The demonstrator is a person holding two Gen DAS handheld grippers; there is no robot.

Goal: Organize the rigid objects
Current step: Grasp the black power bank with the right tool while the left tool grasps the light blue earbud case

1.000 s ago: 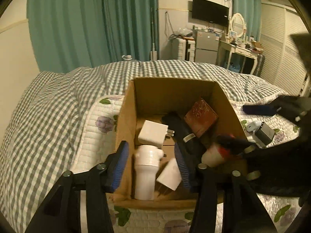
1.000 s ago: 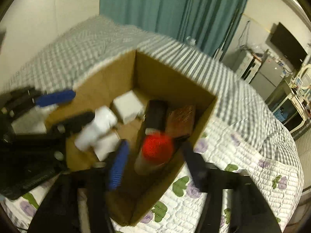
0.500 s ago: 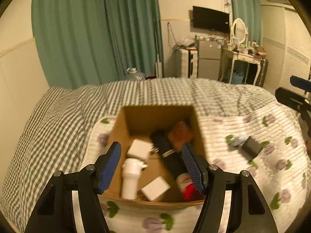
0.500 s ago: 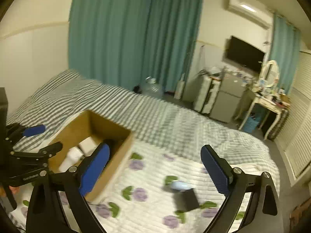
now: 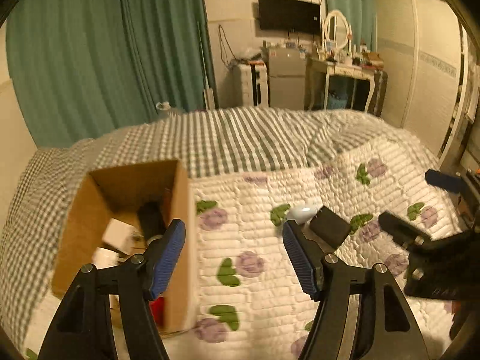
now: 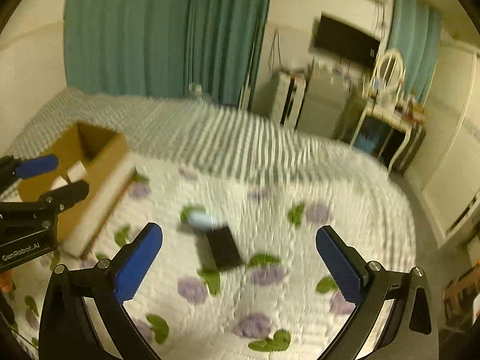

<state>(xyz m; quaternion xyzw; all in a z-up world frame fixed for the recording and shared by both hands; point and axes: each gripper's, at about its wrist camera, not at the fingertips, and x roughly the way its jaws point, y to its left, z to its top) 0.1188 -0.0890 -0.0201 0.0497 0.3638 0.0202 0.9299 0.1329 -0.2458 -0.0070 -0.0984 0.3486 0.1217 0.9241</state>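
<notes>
A cardboard box point(image 5: 99, 210) stands on the bed at the left and holds several items: a white block point(image 5: 118, 232), a black bottle point(image 5: 151, 219) and a red-capped can point(image 5: 157, 310). The box also shows in the right wrist view point(image 6: 102, 156). A black block point(image 5: 330, 228) and a pale blue oval object point(image 5: 301, 211) lie together on the floral quilt; both show in the right wrist view, black block point(image 6: 223, 249) and oval point(image 6: 199, 219). My left gripper point(image 5: 234, 258) is open and empty beside the box. My right gripper point(image 6: 240, 264) is open and empty above the black block.
The white floral quilt point(image 5: 264, 270) covers the near bed, with a green checked blanket point(image 5: 228, 144) behind. Teal curtains, a small fridge point(image 5: 285, 78) and a dressing table point(image 5: 345, 69) stand at the far wall. The bed's right edge drops to the floor.
Both grippers have pulled back from the box and swung right toward the quilt. The red-capped can now sits in the box. The right gripper now faces the black block and oval.
</notes>
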